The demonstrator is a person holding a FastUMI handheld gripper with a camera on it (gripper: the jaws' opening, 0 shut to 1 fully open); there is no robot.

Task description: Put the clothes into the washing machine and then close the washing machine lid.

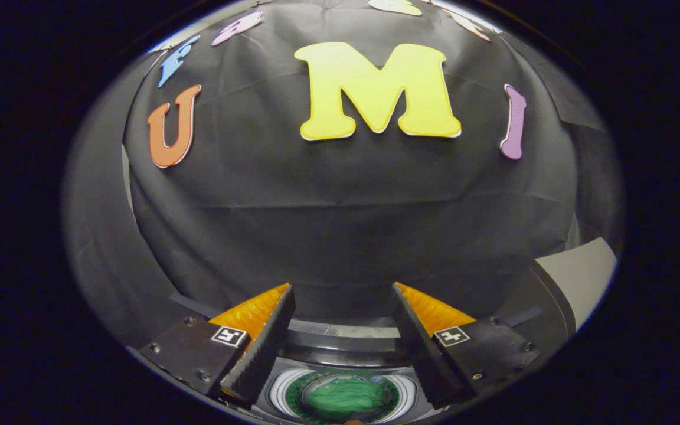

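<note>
My gripper (343, 290) is open, its two fingers spread wide with nothing between them, held above the washing machine. Below and between the fingers I look down into the machine's round drum opening (281, 386). A green cloth (346, 395) lies bunched inside the drum. The machine's dark top rim (340, 348) curves just ahead of the fingers. Beyond the right finger stands the raised lid (576, 283), a pale panel with a dark curved edge.
The booth's black cloth wall (346, 224) rises close behind the machine.
</note>
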